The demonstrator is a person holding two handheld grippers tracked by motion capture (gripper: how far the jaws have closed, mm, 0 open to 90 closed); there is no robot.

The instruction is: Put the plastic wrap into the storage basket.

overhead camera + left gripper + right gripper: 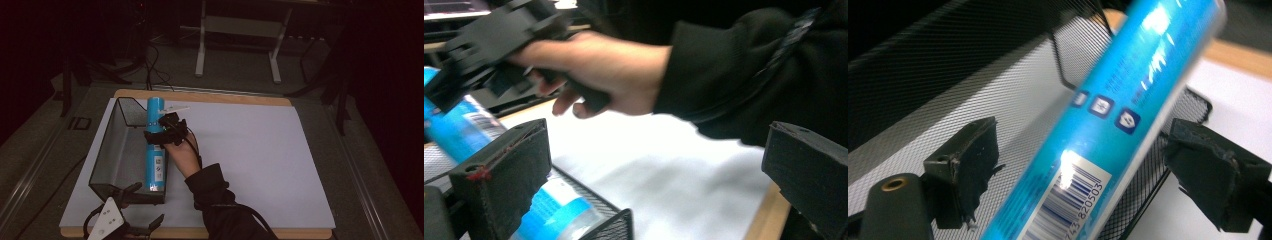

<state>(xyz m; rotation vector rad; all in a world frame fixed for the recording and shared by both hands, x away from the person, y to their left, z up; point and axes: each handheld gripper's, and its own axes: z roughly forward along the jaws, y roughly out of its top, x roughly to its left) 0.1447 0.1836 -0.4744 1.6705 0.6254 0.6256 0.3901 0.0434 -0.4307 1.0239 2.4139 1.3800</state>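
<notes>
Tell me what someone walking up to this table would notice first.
The bright blue tube stands out most, lying lengthwise along the right wall of the black mesh basket at the left of the white table. Over its far half hovers the right claw, its jaws open on either side of the tube without pressing it. The left claw sits open at the basket's near corner.

Tube [154, 145] in basket [107, 150] (R side)
</notes>
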